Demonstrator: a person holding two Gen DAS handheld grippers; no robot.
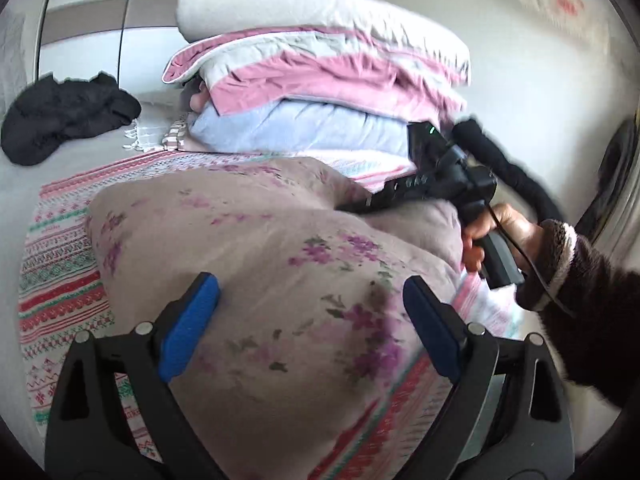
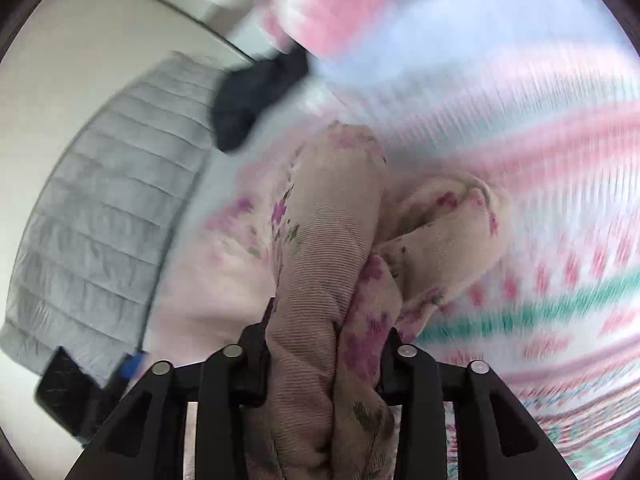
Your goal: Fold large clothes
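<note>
A beige garment with purple flowers [image 1: 256,248] lies spread on the striped blanket on the bed. My left gripper [image 1: 312,324] is open, its blue pads [image 1: 188,328] apart just above the garment's near part, holding nothing. My right gripper [image 2: 326,344] is shut on a bunched fold of the same garment [image 2: 332,248], which fills the space between its jaws. In the left wrist view the right gripper [image 1: 424,188] is held by a hand at the garment's far right edge.
A striped red, green and white blanket [image 1: 60,280] covers the bed. Folded quilts and pillows [image 1: 320,64] are stacked at the back. A black garment [image 1: 64,116] lies at the far left. A grey quilted jacket [image 2: 108,208] lies at the left in the right wrist view.
</note>
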